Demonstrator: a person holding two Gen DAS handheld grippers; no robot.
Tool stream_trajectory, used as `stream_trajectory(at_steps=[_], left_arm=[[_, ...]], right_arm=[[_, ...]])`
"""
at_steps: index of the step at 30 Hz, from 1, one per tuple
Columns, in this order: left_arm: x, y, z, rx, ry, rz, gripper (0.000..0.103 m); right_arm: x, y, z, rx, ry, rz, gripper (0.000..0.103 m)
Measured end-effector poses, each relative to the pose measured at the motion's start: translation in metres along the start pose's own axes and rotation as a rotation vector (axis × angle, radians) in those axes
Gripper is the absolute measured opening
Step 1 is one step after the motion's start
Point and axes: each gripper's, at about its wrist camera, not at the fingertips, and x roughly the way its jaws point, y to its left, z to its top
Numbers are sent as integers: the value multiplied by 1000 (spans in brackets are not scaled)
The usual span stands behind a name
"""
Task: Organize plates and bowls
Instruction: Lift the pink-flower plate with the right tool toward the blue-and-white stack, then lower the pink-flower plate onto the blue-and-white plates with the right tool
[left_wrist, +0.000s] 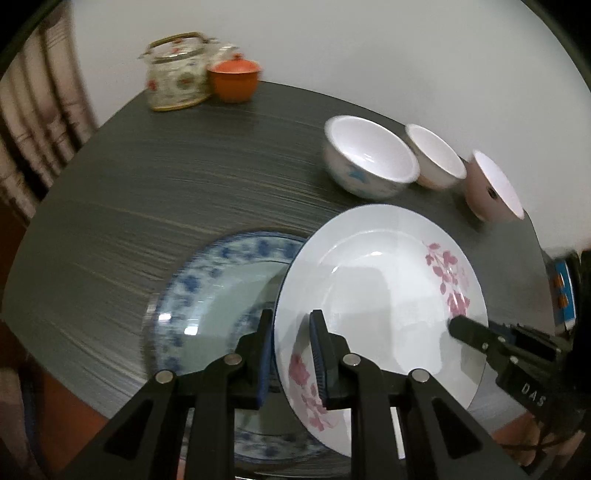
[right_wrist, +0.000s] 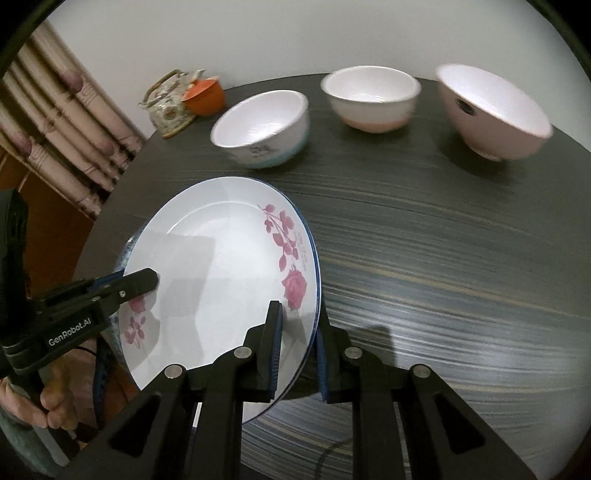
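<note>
Both grippers, left (left_wrist: 291, 354) and right (right_wrist: 297, 354), clamped on opposite rims of the rose plate (left_wrist: 380, 295), held tilted over the blue plate (left_wrist: 221, 295) on the table (left_wrist: 147, 184). Face up, left edge dipping low, no long axis. Not yet stacked, by the look; three bowls (right_wrist: 262, 129) behind, unnested.

You have two plates (left_wrist: 380, 280) (left_wrist: 221, 295), three bowls (right_wrist: 262, 129) (right_wrist: 371, 98) (right_wrist: 491, 114), one teapot (left_wrist: 175, 74) and one orange lidded cup (left_wrist: 234, 79).
</note>
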Motion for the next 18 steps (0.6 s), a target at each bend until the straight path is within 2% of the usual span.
stream_trajectory(at_steps=[8,18], left_arm=[[-5,56,-6,-96,3,46,19],[0,80,-11,-138,32,77,19]], right_arm=[[27,50,7,-46,29,27,16],[57,78,3,-54,92,40,16]])
